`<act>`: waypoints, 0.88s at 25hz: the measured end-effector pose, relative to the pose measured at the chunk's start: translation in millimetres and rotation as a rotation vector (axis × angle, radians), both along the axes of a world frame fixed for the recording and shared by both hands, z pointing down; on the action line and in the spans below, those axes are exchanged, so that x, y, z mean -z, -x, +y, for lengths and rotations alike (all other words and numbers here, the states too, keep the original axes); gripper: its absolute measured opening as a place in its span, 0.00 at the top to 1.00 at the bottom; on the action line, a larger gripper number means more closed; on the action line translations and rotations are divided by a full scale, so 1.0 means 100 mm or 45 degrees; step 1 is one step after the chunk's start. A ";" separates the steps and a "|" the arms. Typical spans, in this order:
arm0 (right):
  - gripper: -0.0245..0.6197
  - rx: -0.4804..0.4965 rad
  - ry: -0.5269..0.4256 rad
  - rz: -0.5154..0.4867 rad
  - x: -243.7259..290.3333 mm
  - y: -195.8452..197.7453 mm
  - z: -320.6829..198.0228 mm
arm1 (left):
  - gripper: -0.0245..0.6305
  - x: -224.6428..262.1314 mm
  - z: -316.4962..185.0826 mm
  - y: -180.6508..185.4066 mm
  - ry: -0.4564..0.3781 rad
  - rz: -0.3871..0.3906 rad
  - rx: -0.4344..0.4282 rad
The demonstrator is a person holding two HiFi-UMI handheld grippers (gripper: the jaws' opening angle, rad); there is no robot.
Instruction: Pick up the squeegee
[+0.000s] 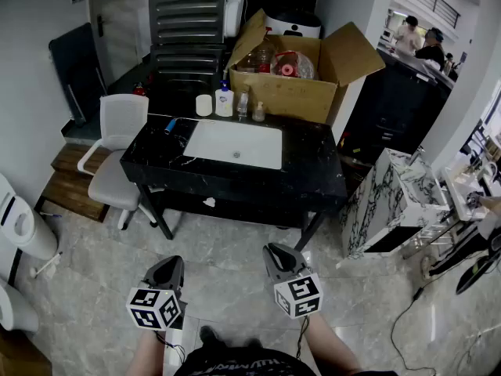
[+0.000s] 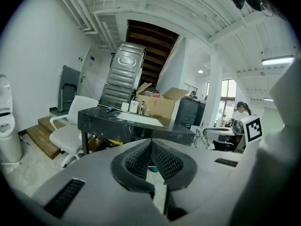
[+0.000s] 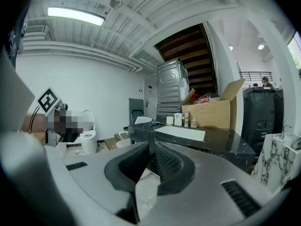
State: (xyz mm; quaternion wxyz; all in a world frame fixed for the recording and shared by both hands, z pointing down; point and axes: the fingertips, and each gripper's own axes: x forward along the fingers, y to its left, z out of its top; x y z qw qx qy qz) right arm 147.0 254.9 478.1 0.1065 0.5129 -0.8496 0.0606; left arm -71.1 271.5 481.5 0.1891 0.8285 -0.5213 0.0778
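Note:
The squeegee (image 1: pixel 171 124), a small blue-handled tool, lies on the left end of the black marble table (image 1: pixel 313 171), beside the white sink (image 1: pixel 235 143). In the left gripper view the squeegee (image 2: pixel 110 109) shows as a blue spot on the table's far left, and in the right gripper view the squeegee (image 3: pixel 151 123) is tiny. My left gripper (image 1: pixel 168 266) and right gripper (image 1: pixel 276 252) hover low over the floor, well short of the table. The left gripper (image 2: pixel 151 142) is shut with nothing in it. The right gripper (image 3: pixel 151 147) is also shut and holds nothing.
A white office chair (image 1: pixel 117 155) stands at the table's left. An open cardboard box (image 1: pixel 293 77) and small bottles (image 1: pixel 225 100) line the table's back edge. A marble-patterned cabinet (image 1: pixel 387 202) stands to the right. Two people (image 1: pixel 419 41) sit far back right. Cables (image 1: pixel 423 296) lie on the floor.

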 end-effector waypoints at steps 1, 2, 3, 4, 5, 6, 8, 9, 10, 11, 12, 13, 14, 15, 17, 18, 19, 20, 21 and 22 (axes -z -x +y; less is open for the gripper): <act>0.86 -0.001 -0.001 0.001 0.01 0.02 0.00 | 0.93 0.01 0.00 0.00 -0.005 -0.013 -0.013; 0.86 -0.001 -0.001 0.002 0.02 0.05 -0.01 | 0.93 0.03 -0.01 0.01 -0.011 -0.024 -0.026; 0.86 -0.002 -0.002 0.003 0.03 0.07 -0.01 | 0.93 0.04 -0.02 0.02 -0.017 -0.031 -0.037; 0.86 -0.003 -0.003 0.003 0.03 0.10 -0.03 | 0.93 0.05 -0.02 0.03 -0.022 -0.035 -0.045; 0.86 -0.004 -0.002 0.003 0.04 0.14 -0.04 | 0.93 0.06 -0.03 0.06 -0.026 -0.034 -0.051; 0.86 -0.004 -0.003 0.002 0.04 0.18 -0.06 | 0.93 0.05 -0.05 0.09 -0.027 -0.028 -0.053; 0.86 -0.004 -0.008 0.009 0.04 0.29 -0.12 | 0.93 0.02 -0.07 0.18 -0.022 -0.013 -0.057; 0.86 -0.007 -0.010 0.016 0.04 0.35 -0.15 | 0.93 -0.01 -0.08 0.23 -0.015 -0.009 -0.062; 0.86 -0.012 -0.011 0.022 0.05 0.41 -0.18 | 0.93 -0.05 -0.09 0.29 -0.005 -0.010 -0.071; 0.86 -0.019 -0.010 0.023 0.05 0.47 -0.22 | 0.93 -0.08 -0.10 0.35 0.004 -0.017 -0.084; 0.86 -0.030 -0.010 0.018 0.05 0.53 -0.26 | 0.93 -0.11 -0.11 0.41 0.011 -0.027 -0.098; 0.86 -0.043 -0.012 0.009 0.06 0.59 -0.30 | 0.93 -0.13 -0.13 0.48 0.013 -0.035 -0.111; 0.87 -0.055 -0.017 -0.002 0.06 0.65 -0.35 | 0.93 -0.13 -0.16 0.55 0.012 -0.039 -0.121; 0.87 -0.068 -0.023 -0.014 0.06 0.71 -0.39 | 0.93 -0.13 -0.19 0.63 0.009 -0.038 -0.126; 0.87 -0.101 -0.030 -0.030 0.05 0.82 -0.46 | 0.93 -0.14 -0.26 0.79 0.007 -0.025 -0.125; 0.87 -0.119 -0.030 -0.032 0.03 0.87 -0.49 | 0.93 -0.15 -0.29 0.87 0.008 -0.015 -0.119; 0.87 -0.135 -0.028 -0.033 0.02 0.91 -0.51 | 0.93 -0.17 -0.33 0.94 0.011 -0.005 -0.114; 0.86 -0.146 -0.026 -0.033 0.00 0.96 -0.53 | 0.93 -0.19 -0.35 1.01 0.015 0.003 -0.111; 0.86 -0.153 -0.023 -0.033 -0.01 1.00 -0.53 | 0.93 -0.21 -0.38 1.07 0.018 0.007 -0.108; 0.87 -0.158 -0.019 -0.031 -0.02 1.04 -0.54 | 0.93 -0.22 -0.41 1.13 0.021 0.008 -0.105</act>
